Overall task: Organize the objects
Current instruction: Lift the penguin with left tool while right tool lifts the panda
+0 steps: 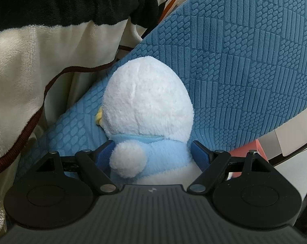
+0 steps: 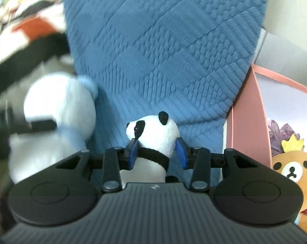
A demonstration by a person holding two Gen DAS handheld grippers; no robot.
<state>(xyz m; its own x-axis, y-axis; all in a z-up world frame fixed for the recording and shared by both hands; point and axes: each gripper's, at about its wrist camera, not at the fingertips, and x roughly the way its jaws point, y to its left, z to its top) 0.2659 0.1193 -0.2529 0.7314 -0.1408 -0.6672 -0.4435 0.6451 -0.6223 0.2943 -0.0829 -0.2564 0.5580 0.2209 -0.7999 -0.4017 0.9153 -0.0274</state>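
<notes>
Plush toys in both grippers, each seen close from its own wrist camera. Left gripper (image 1: 151, 154): jaws set wide, blue pads pressed against the sides of a white plush toy (image 1: 147, 105) at its pale blue collar; the toy fills the centre of the left wrist view, round white head pointing away from the camera, a small yellow beak or bill poking out at its left edge, one white stubby arm at lower centre. It lies against a blue textured cushion (image 1: 234, 65) that takes up the right and upper right of the frame. Upper left: a cream fleece blanket (image 1: 31, 71) with dark red piping, a black band above it. Lower right: a sliver of pink shelf edge, partly hidden. Right gripper (image 2: 158, 152): jaws at a middling gap, pinching a small panda plush (image 2: 155, 134) around the neck and black shoulder band; head upright, facing left in the frame, one black ear on top. The left pad touches the panda under its chin, while contact at the right pad is not clear in the picture. The right wrist view is motion-blurred toward the left side. There the white plush toy (image 2: 58, 109) shows again at middle left, with a dark bar across it, the left gripper most likely. The blue textured cushion (image 2: 163, 50) fills the upper centre. A pink shelf (image 2: 247, 122) stands at the right edge, with a brown bear plush (image 2: 293, 168) wearing a yellow crown beside it at lower right.
</notes>
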